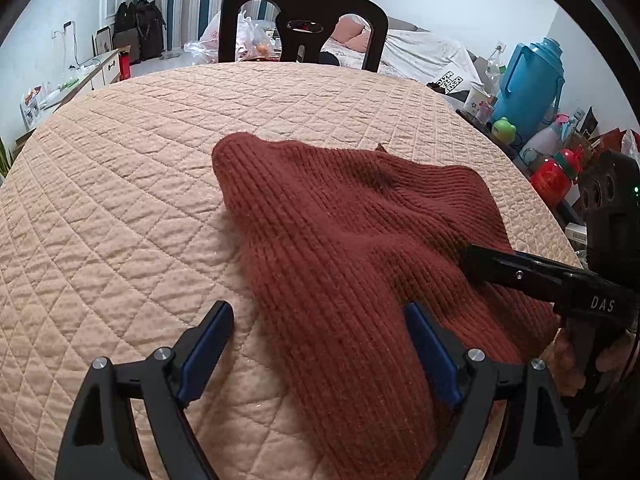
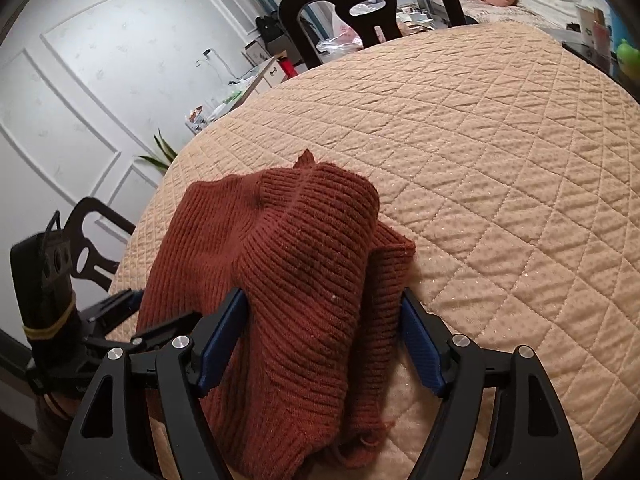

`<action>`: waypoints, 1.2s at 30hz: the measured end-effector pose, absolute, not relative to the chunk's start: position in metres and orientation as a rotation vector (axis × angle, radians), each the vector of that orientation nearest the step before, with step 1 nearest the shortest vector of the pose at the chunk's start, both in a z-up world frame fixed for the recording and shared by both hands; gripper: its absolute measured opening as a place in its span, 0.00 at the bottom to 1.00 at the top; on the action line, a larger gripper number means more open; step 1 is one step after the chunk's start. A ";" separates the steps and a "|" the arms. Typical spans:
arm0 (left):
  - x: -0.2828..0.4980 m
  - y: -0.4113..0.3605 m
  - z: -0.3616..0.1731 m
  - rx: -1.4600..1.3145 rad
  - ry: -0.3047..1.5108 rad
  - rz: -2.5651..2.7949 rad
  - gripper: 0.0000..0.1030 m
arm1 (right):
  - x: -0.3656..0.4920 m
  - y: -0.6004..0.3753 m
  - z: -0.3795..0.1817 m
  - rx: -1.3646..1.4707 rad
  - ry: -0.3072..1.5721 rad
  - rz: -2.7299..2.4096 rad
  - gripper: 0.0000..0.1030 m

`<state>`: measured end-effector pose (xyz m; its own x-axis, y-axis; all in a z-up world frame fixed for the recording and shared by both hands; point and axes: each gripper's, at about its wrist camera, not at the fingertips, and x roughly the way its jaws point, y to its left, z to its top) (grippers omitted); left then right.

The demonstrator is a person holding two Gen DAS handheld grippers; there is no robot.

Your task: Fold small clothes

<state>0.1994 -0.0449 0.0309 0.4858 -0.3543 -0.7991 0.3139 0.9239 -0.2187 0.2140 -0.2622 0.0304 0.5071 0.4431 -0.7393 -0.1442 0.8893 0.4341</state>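
Observation:
A rust-red ribbed knit garment (image 1: 352,232) lies bunched on the peach quilted table cover (image 1: 140,168), near the table's front edge. My left gripper (image 1: 320,344) is open over the garment's left edge; cloth lies between its blue pads without being clamped. My right gripper (image 2: 320,340) is open, its blue pads (image 2: 224,336) on either side of a raised fold of the garment (image 2: 304,264). The right gripper also shows in the left wrist view (image 1: 476,264), resting on the cloth from the right. The left gripper's body shows at the left of the right wrist view (image 2: 112,320).
A black chair (image 1: 304,24) stands at the table's far side, another (image 2: 96,240) at its left. A blue thermos jug (image 1: 528,80), red bottle (image 1: 556,176) and small items crowd a dark side table on the right. A bed and plastic bags lie beyond.

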 end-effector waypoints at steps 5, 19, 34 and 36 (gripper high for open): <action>0.198 -0.049 0.033 -0.063 0.984 -0.450 0.66 | 0.213 -0.261 0.030 0.342 0.984 0.358 0.55; 0.189 -0.028 0.057 -0.116 0.944 -0.449 0.41 | 0.202 -0.230 0.069 0.316 0.900 0.403 0.30; 0.184 0.094 0.078 -0.150 0.908 -0.251 0.41 | 0.225 -0.117 0.080 0.306 0.888 0.606 0.30; 0.185 0.109 0.077 -0.157 0.909 -0.225 0.41 | 0.230 -0.096 0.074 0.303 0.895 0.636 0.30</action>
